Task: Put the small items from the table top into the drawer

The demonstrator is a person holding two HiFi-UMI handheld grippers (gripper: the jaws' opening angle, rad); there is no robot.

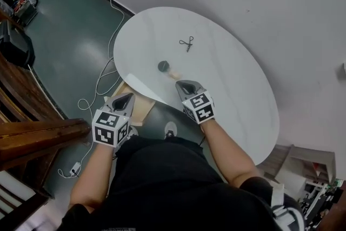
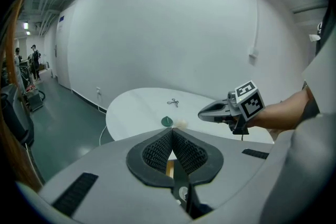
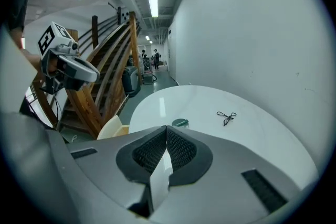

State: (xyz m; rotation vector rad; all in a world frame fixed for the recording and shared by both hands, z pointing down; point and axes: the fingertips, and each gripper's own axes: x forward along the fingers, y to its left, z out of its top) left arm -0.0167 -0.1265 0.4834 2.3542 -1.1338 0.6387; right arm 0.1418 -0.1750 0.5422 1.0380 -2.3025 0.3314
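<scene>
Poised at the near table edge, both pairs of jaws pressed together on nothing.

Hovering with left gripper (image 1: 128, 96) above the open wooden drawer (image 1: 138, 108), only bare wood visible inside, and right gripper (image 1: 183, 84) over the rim of the white table (image 1: 232, 78). Just ahead of the right fingertips, a dark green round piece (image 1: 163, 66) with a small pale bit (image 1: 174, 74) close beside; farther across, well apart, a black looped cord (image 1: 187, 43).
</scene>
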